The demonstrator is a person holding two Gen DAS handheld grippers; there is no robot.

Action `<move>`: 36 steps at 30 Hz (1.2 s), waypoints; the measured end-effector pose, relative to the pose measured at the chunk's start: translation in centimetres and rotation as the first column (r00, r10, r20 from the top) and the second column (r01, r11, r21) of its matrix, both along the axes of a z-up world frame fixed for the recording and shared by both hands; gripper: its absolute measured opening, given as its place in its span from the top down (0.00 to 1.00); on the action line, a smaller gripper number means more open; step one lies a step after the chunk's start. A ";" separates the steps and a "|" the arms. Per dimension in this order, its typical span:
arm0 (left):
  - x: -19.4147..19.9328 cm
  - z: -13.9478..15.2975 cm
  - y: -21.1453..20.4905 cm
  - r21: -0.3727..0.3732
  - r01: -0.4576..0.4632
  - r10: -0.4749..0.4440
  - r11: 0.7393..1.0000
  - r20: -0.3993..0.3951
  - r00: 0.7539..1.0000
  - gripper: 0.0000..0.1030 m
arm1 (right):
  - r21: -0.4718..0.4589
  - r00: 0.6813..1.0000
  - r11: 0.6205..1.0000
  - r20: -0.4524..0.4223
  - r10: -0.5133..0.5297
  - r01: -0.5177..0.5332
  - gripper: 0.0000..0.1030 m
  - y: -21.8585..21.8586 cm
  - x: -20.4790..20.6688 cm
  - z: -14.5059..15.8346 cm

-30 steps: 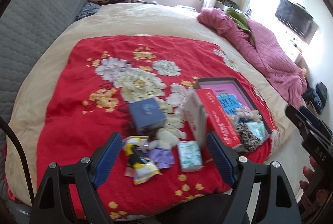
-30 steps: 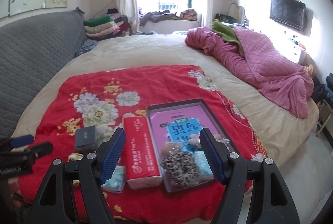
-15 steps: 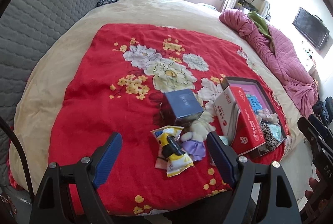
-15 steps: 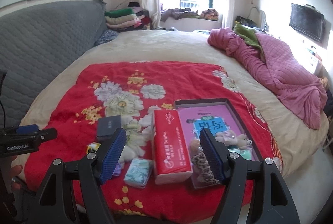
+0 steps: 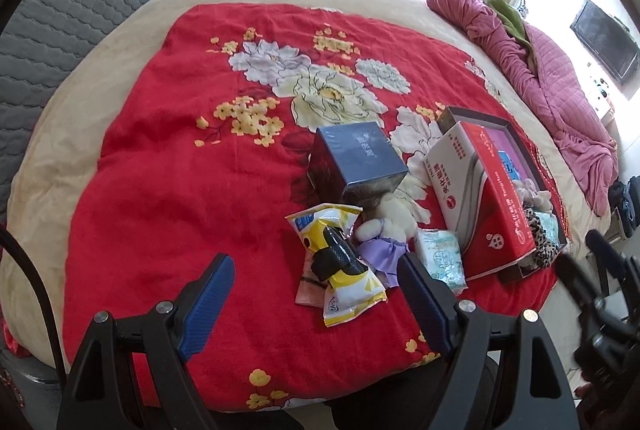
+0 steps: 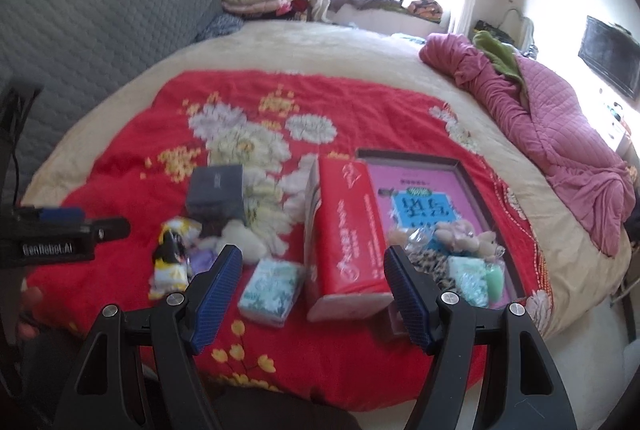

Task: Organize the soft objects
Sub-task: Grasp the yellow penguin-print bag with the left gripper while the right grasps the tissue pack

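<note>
Here the tissue pack (image 6: 271,289) lies just above the right gripper (image 6: 312,294), nearer its left finger; both that and the left gripper (image 5: 316,304) gape, holding nothing.

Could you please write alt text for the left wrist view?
The open left gripper hovers over a red floral blanket on a bed, above a yellow snack packet, plush toy, dark blue box and red tissue pack.
</note>
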State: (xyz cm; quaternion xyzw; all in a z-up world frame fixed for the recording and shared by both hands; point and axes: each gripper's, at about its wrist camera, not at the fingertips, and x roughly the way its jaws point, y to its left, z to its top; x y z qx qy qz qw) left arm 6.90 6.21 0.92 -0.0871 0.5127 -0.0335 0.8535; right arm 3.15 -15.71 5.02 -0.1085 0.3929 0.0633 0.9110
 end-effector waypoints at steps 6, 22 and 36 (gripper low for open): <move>0.7 -1.9 0.1 -0.005 0.001 -0.001 1.000 -0.033 0.999 0.20 | -0.030 0.997 0.998 -0.061 0.045 -0.047 0.28 2.2 -0.3 -3.2; 3.4 -6.7 -0.3 -0.027 -0.007 0.004 1.000 -0.133 0.991 0.20 | -0.042 0.971 0.993 -0.210 -0.117 0.110 0.28 5.3 1.6 -8.5; 5.3 -8.6 -0.2 -0.077 -0.007 -0.006 0.997 -0.170 0.985 0.20 | -0.118 0.940 0.973 -0.257 -0.224 0.199 0.28 5.1 4.5 -13.5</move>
